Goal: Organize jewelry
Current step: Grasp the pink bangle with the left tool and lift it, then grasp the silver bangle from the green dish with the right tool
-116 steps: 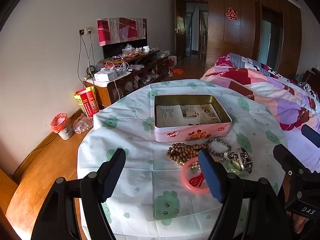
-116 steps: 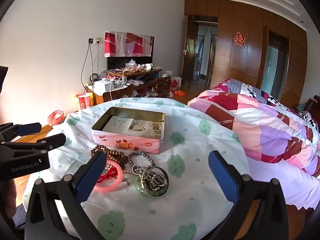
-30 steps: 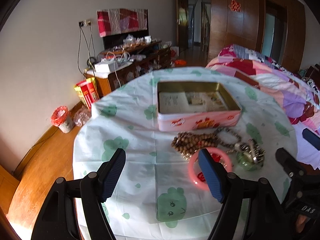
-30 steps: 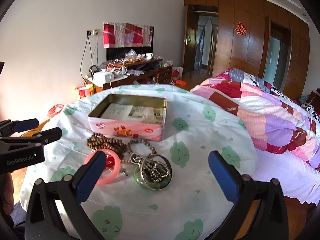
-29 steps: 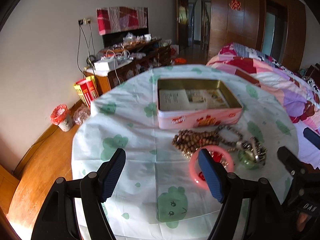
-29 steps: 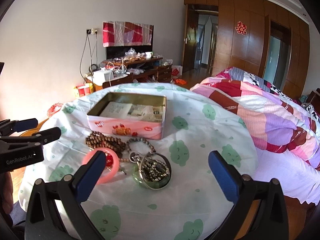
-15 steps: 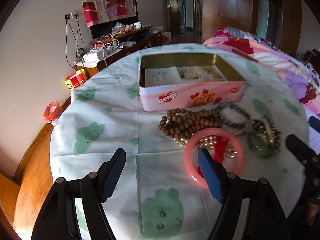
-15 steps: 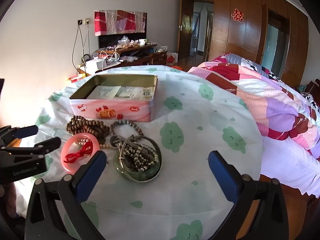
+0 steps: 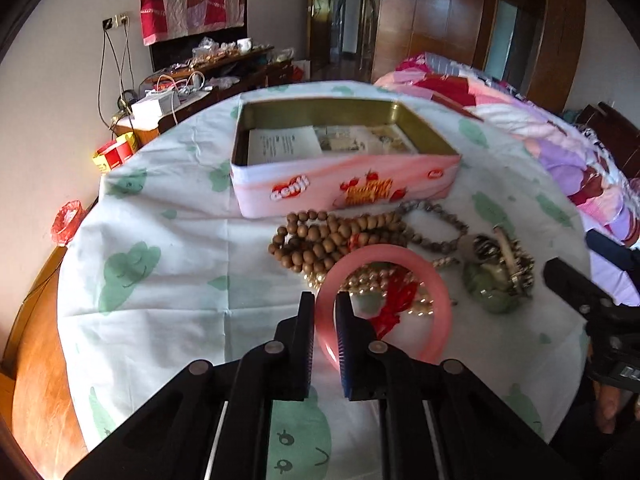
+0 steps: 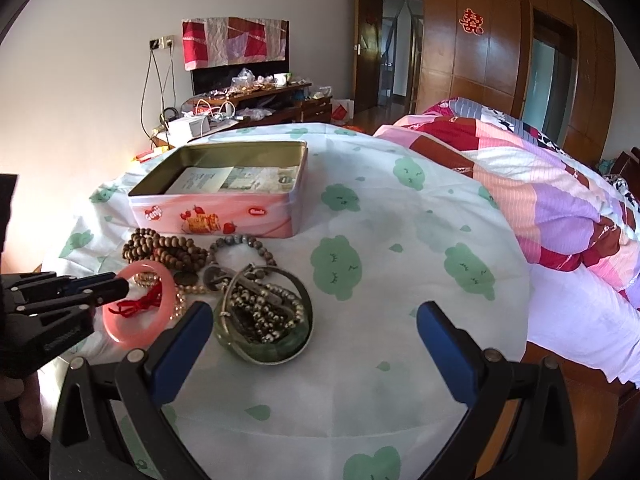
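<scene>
A pink bangle point(image 9: 380, 254) with a red tassel lies on the round table's cloth point(image 9: 180, 280), on top of a pearl string. My left gripper point(image 9: 323, 300) has its jaws closing on the bangle's near-left rim, which sits between the pads; the right wrist view shows the left gripper point(image 10: 120, 284) at the same rim of the bangle point(image 10: 170, 284). Brown wooden beads point(image 9: 320, 240), a grey bead bracelet point(image 9: 440, 224) and a green bangle point(image 10: 264, 316) holding metal beads lie beside it. The open pink tin point(image 9: 344, 192) stands behind. My right gripper point(image 10: 314, 316) hangs open over the green bangle.
Papers line the bottom of the tin point(image 10: 224, 212). A bed with a patchwork quilt point(image 10: 540, 184) adjoins the table on the right. A cluttered TV stand point(image 10: 248, 96) is against the far wall. A red bin point(image 9: 66, 220) stands on the floor left.
The left jaws went from wide open to nearly closed around the pink bangle's rim. Both grippers came lower and closer to the jewelry.
</scene>
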Action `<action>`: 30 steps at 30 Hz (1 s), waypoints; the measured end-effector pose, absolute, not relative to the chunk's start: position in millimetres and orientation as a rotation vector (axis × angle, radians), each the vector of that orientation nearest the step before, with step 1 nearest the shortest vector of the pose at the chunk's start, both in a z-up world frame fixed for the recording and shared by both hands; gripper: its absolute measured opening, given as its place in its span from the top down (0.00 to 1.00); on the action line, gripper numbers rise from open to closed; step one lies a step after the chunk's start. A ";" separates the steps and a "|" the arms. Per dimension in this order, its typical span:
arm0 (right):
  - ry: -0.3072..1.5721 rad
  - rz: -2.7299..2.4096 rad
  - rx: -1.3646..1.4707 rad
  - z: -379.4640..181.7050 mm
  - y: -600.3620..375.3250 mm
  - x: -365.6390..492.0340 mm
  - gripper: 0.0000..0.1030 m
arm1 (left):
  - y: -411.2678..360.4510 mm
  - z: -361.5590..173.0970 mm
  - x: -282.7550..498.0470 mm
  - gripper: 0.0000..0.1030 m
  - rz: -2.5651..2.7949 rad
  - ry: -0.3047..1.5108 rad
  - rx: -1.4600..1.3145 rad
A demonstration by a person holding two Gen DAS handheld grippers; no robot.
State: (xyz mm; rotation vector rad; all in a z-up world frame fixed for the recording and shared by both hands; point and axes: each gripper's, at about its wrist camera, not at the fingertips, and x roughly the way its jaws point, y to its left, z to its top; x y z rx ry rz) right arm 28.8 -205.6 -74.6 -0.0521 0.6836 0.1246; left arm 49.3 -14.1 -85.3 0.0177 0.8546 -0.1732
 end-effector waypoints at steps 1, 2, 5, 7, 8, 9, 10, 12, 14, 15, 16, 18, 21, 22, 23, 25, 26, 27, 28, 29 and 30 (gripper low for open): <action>0.683 0.128 -0.048 -74.7 -206.8 29.6 0.00 | -13.9 -82.4 48.7 0.91 -0.175 0.844 0.018; 0.682 0.132 -0.045 -74.7 -207.9 30.6 0.00 | -13.0 -78.5 46.9 0.91 -0.178 0.833 0.014; 0.685 0.169 -0.044 -76.2 -207.7 35.2 0.00 | -10.3 -70.1 44.2 0.91 -0.169 0.805 0.017; 0.679 0.200 -0.054 -76.8 -205.8 38.0 0.00 | -8.5 -65.0 41.1 0.91 -0.152 0.781 0.030; 0.679 0.212 -0.057 -77.1 -205.1 39.2 0.00 | -6.7 -63.6 40.2 0.91 -0.144 0.773 0.032; 0.681 0.227 -0.062 -77.5 -203.8 41.3 0.00 | -4.1 -61.7 40.3 0.91 -0.132 0.763 0.037; 0.683 0.242 -0.067 -78.5 -202.8 44.5 0.00 | -2.7 -61.1 40.6 0.91 -0.123 0.757 0.042; 0.702 0.276 -0.072 -80.9 -201.1 50.1 0.00 | 0.3 -62.0 42.2 0.91 -0.108 0.757 0.044; 0.718 0.302 -0.095 -83.8 -198.0 56.8 0.00 | 2.7 -64.7 43.7 0.91 -0.104 0.769 0.039; 0.721 0.302 -0.106 -85.1 -197.3 58.8 0.00 | 3.1 -65.4 43.6 0.91 -0.101 0.770 0.040; 0.728 0.304 -0.113 -86.6 -197.3 62.1 0.00 | 2.0 -65.7 43.6 0.91 -0.101 0.771 0.041; 0.749 0.321 -0.106 -90.1 -199.2 68.8 0.00 | 2.3 -65.9 42.4 0.91 -0.102 0.771 0.043; 0.776 0.329 -0.109 -96.3 -200.2 75.6 0.03 | -0.9 -67.4 41.6 0.91 -0.106 0.774 0.052; 0.789 0.338 -0.107 -98.1 -200.2 77.8 0.04 | -1.8 -68.0 41.3 0.91 -0.108 0.775 0.054; 0.798 0.350 -0.102 -98.6 -200.0 79.0 0.05 | -2.7 -68.6 41.4 0.91 -0.109 0.778 0.056; 0.816 0.380 -0.112 -99.1 -197.4 80.7 0.05 | -4.9 -69.4 41.0 0.91 -0.111 0.779 0.060; 0.824 0.389 -0.120 -99.9 -195.6 81.1 0.06 | -5.3 -69.5 40.8 0.91 -0.112 0.780 0.061; 0.832 0.399 -0.123 -100.2 -195.2 80.9 0.06 | -5.6 -69.6 40.5 0.91 -0.112 0.780 0.063; 0.843 0.417 -0.121 -100.8 -194.6 81.4 0.08 | -5.6 -69.4 40.4 0.91 -0.111 0.779 0.063; 0.854 0.433 -0.121 -101.7 -193.6 82.3 0.12 | -5.7 -69.5 40.4 0.91 -0.111 0.780 0.063; 0.862 0.446 -0.122 -102.5 -192.6 82.7 0.13 | -5.8 -69.5 40.4 0.91 -0.110 0.780 0.063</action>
